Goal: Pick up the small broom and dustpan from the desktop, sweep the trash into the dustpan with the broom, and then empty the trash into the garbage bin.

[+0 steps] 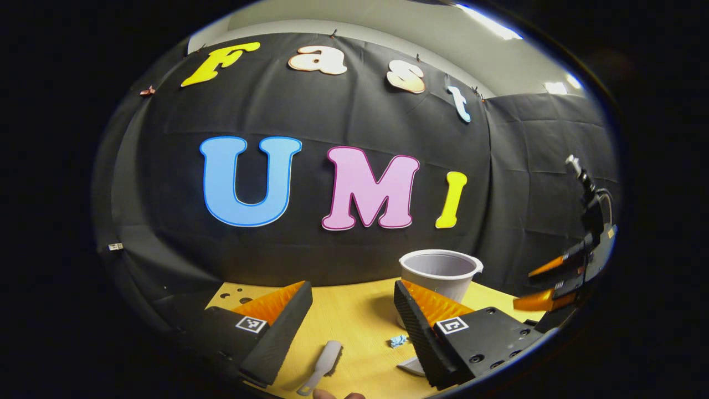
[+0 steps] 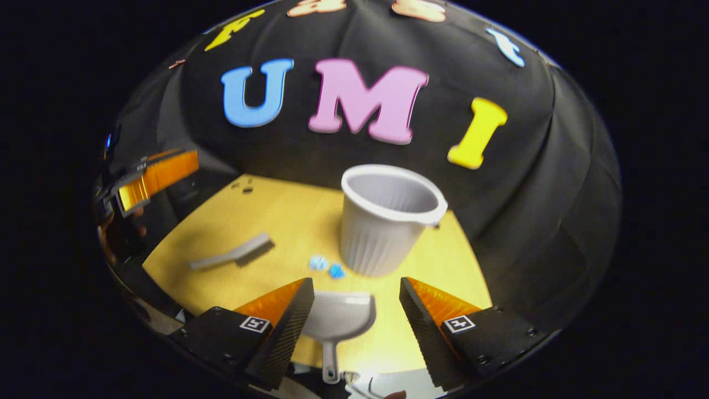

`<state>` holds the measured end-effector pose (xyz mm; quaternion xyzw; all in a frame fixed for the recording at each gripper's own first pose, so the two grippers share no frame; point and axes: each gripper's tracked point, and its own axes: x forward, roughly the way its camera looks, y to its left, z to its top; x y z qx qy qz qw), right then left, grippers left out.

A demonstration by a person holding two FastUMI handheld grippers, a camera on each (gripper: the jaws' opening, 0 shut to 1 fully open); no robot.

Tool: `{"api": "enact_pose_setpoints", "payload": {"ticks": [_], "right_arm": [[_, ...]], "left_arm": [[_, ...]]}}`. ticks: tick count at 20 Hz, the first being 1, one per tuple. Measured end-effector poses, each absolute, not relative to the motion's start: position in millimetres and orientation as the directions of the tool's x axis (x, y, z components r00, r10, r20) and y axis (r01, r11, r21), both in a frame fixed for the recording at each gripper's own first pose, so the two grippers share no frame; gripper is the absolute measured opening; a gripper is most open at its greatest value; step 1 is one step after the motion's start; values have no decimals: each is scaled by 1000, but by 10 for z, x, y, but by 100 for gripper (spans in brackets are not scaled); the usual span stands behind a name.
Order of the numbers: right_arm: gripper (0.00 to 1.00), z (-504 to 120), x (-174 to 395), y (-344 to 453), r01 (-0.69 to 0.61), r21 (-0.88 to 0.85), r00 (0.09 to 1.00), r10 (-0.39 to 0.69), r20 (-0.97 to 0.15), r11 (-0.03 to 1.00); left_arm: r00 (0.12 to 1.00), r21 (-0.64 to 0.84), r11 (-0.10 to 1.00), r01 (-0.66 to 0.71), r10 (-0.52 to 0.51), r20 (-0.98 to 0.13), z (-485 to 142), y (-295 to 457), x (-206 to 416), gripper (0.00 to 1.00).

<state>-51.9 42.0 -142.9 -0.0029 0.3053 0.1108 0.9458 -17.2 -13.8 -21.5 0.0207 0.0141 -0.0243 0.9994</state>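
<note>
Nothing of the job is looking done yet: the small grey plastic broom (image 2: 232, 252) is lying flat on the yellow wooden counter (image 2: 266, 216) toward its left edge, untouched, and the grey plastic dustpan (image 2: 338, 317) is resting near the front edge with its handle pointing back toward the camera in the right gripper view. The trash, a couple of crumpled light-blue scraps (image 2: 327, 267), is sitting loose on the counter between the dustpan's mouth and the foot of the ribbed grey plastic garbage bin (image 2: 388, 224), which is standing upright near the back edge. So every step is remaining, by my reading: both pickups, the sweep and the emptying. The right hand-held gripper (image 2: 357, 310) is hovering above the dustpan with its fingers spread wide, the pan framed in the gap between them but not touched, and it looks to be lining up for that grab. The left hand-held gripper (image 1: 353, 313) is likewise gaping, holding nothing, riding above the counter with the broom (image 1: 322, 372) lying below and between its fingers, apart from them. In the left gripper view the blue scraps (image 1: 397, 340) are showing just beside its right finger, with the bin (image 1: 440, 271) standing behind.
</note>
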Motion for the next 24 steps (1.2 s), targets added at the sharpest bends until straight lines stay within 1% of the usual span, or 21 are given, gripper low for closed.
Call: {"api": "enact_pose_setpoints", "payload": {"ticks": [2,3,5,9,13,16,17,19,21,24], "right_arm": [[97,-1967,-844,506,-230,132,632,251,-733,964],[97,-2226,-1009,540,-239,156,550,266,-792,958],[98,-2654,-1189,548,-241,177,410,266,-872,954],[98,-3317,-1093,736,-180,214,285,260,-923,960],[98,-3745,-918,868,-127,210,224,235,-946,969],[95,-3963,-849,837,-165,143,187,174,-967,976],[94,-3895,-871,881,-167,160,176,189,-966,973],[92,-3952,-780,929,-158,164,165,189,-968,974],[92,-3967,-784,930,-170,164,144,189,-971,972],[93,-3970,-765,930,-160,161,165,187,-968,974]], "left_arm": [[998,52,997,51,-50,-28,-228,-130,-198,95],[998,56,997,51,-49,-30,-250,-117,-196,95],[998,58,997,52,-50,-35,-285,-101,-207,95],[998,64,997,49,-46,-51,-347,-47,-227,95],[997,83,996,38,-33,-64,-404,12,-257,95],[997,89,996,29,-23,-68,-416,71,-264,95],[997,86,996,27,-21,-72,-435,84,-254,95],[996,76,997,19,-13,-83,-489,123,-231,95],[993,50,999,17,-11,-115,-582,144,-188,95],[989,31,1000,3,2,-150,-714,226,-119,95]]}}
